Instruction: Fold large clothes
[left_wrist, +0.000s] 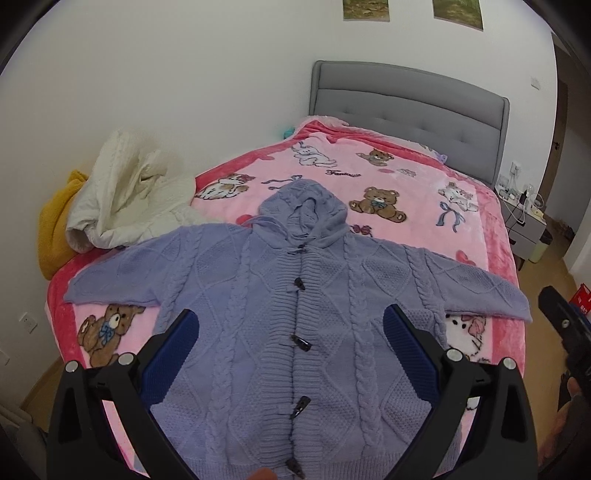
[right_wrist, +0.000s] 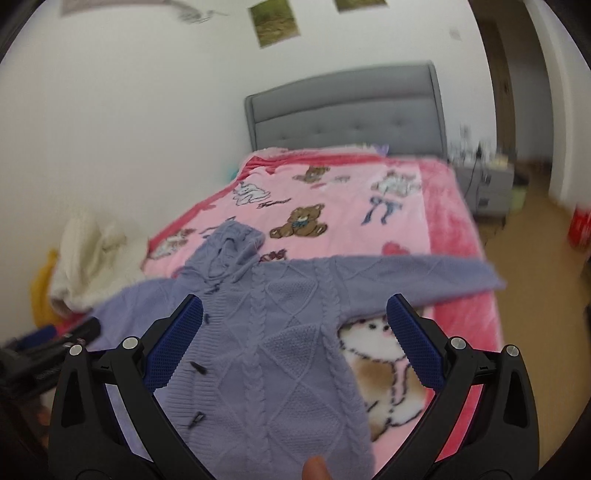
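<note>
A lilac cable-knit hooded cardigan (left_wrist: 295, 332) is spread flat, front up, on a bed covered by a pink blanket (left_wrist: 402, 184) printed with bears, cats and rabbits; both sleeves are stretched out sideways, the hood lies towards the headboard, and dark toggle buttons run down the closed front; the hem lies at the near edge of the bed. A grey padded headboard (left_wrist: 406, 99) is set against a white wall (left_wrist: 147, 74), on which two small pictures (left_wrist: 458, 13) are hung. A crumpled cream quilt (left_wrist: 125, 199) is heaped at the bed's left edge, touching the cardigan's sleeve, with a mustard-yellow cloth (left_wrist: 59, 229) just beyond it. A grey bedside cabinet (left_wrist: 524, 225) with cables and small items is seen beside the headboard, on a wood-coloured floor (right_wrist: 532, 236); a red box (right_wrist: 580, 225) is seen further off on the floor.

The left gripper (left_wrist: 291, 325) is held above the cardigan's body, its blue-padded jaws spread wide with nothing between them; the right gripper (right_wrist: 295, 314) is held above the cardigan's right side near the sleeve, likewise spread wide and empty; the right wrist view is blurred. A fingertip (right_wrist: 314, 469) is glimpsed at the bottom edge of that view.
</note>
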